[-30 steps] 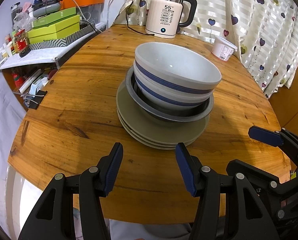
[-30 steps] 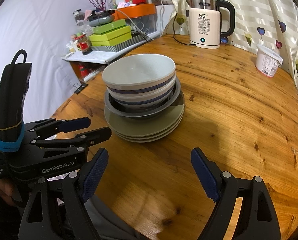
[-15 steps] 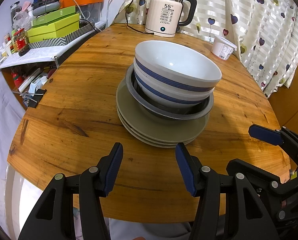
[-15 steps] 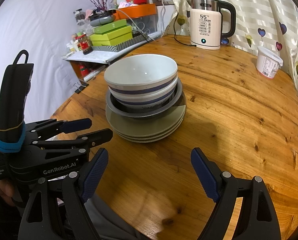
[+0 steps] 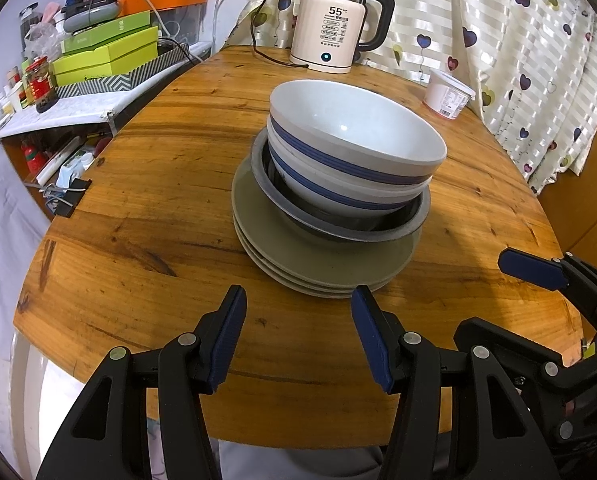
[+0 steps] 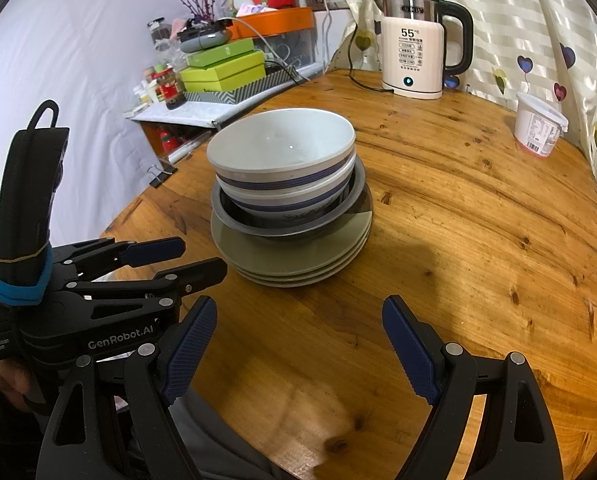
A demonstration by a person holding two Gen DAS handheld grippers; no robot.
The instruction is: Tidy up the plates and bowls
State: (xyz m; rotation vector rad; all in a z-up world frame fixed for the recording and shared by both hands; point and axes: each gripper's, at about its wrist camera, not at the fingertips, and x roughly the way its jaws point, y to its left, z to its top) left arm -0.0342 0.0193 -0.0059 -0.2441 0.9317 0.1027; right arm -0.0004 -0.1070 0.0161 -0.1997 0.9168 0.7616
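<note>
All the dishes sat in one pile near the middle of the wooden table [image 5: 146, 216]. At the bottom lay three flat grey-green plates [image 5: 322, 264], one on top of the other. On them stood a wide dark grey bowl [image 5: 338, 226]. Inside it sat a white bowl with a blue stripe [image 5: 338, 200], and one more white bowl with blue stripes [image 5: 358, 136] sat in that one. Every bowl stood the right way up, and the top one was empty

open right tongs [image 6: 298, 344] near stacked bowls [image 6: 282, 160] and plates [image 6: 294, 256].
</note>
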